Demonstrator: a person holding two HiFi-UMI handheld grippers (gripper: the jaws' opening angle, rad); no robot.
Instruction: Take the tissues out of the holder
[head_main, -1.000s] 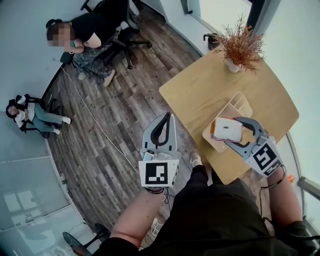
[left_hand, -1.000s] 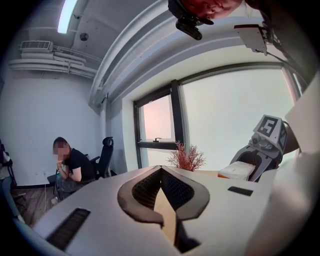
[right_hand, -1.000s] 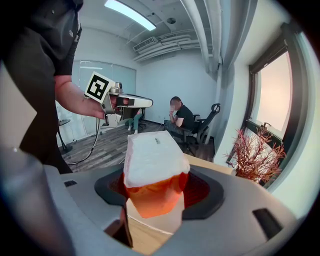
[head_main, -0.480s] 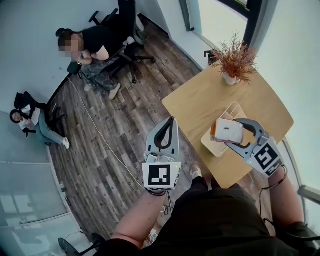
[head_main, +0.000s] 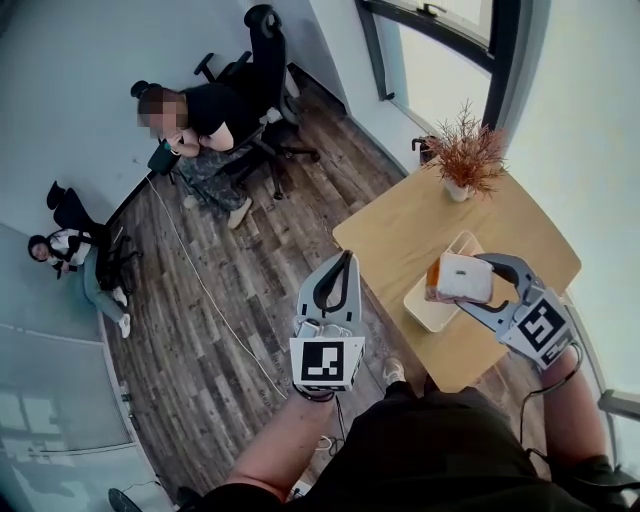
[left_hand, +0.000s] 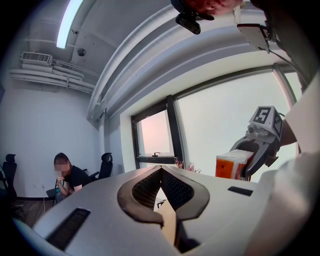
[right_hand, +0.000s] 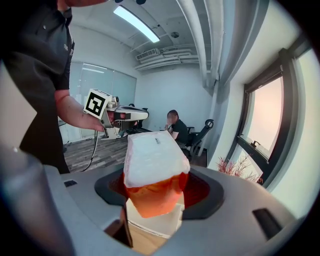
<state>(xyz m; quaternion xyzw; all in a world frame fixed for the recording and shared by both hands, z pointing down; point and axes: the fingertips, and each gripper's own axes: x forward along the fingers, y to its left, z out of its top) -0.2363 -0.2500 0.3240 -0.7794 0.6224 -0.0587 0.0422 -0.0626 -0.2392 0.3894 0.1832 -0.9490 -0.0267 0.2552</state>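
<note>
Right tool (head_main: 468, 282): my jaws stand at a middling width and are clamped on the tissue pack. I read that straight off the right gripper view, where the pack fills the gap between them.
Tissue pack (right_hand: 154, 165): white on top, orange round the sides, in a soft wrap. In the head view it sits directly over the holder. I cannot tell whether its underside is clear of the holder.
Holder (head_main: 422, 303): a pale cream tray-like stand resting on the desk. A strip of it shows beneath the pack in the right gripper view.
Left tool (left_hand: 161, 168): my jaws are closed tip to tip with nothing between them. It hangs off the desk, well to the left of the holder, above the wooden floor (head_main: 230, 300).
Desk (head_main: 395, 225): light wood with rounded corners. The holder stands near the edge closest to me.
Plant (head_main: 466, 150): reddish dried sprigs in a small white pot, on the desk well beyond the holder.
Window (head_main: 440, 70): in the wall beyond the plant, farther still from the holder.
Seated people: one in a dark top (head_main: 205, 110) beside a black office chair (head_main: 265, 25), another (head_main: 68, 245) against the wall. Both are far to the left of the holder, across the floor.
</note>
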